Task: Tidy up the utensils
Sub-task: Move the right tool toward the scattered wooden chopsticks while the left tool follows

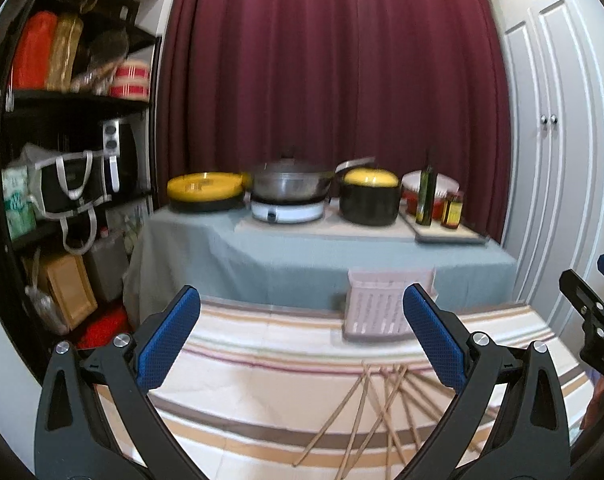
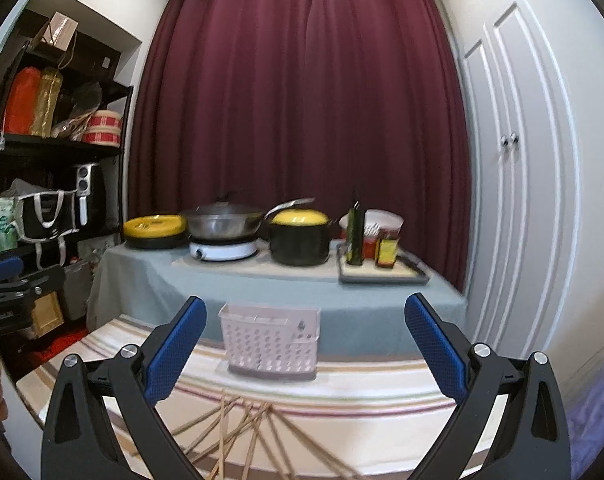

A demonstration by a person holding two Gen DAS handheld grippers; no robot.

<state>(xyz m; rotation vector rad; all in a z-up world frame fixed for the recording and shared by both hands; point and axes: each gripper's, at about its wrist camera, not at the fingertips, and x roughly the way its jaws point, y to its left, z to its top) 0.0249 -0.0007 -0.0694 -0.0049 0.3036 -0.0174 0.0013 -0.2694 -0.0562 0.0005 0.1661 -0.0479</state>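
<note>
Several wooden chopsticks [image 1: 375,412] lie crossed in a loose pile on a striped cloth [image 1: 262,360], seen as chopsticks [image 2: 242,428] in the right wrist view too. A pale pink perforated utensil holder [image 2: 269,342] stands upright at the cloth's far edge; in the left wrist view this holder [image 1: 375,306] sits partly behind my right-hand finger. My left gripper [image 1: 302,320] hangs open above the cloth, left of the pile, with nothing between its blue pads. My right gripper [image 2: 305,328] is open above the pile, the holder between its fingers further off.
Behind stands a grey-clothed table [image 2: 262,284] with a yellow-lidded pan [image 2: 156,228], a wok on a white burner [image 2: 224,250], a black pot [image 2: 300,240] and a tray with bottles [image 2: 381,268]. Black shelving [image 1: 62,160] fills the left; white cupboard doors [image 2: 513,200] the right.
</note>
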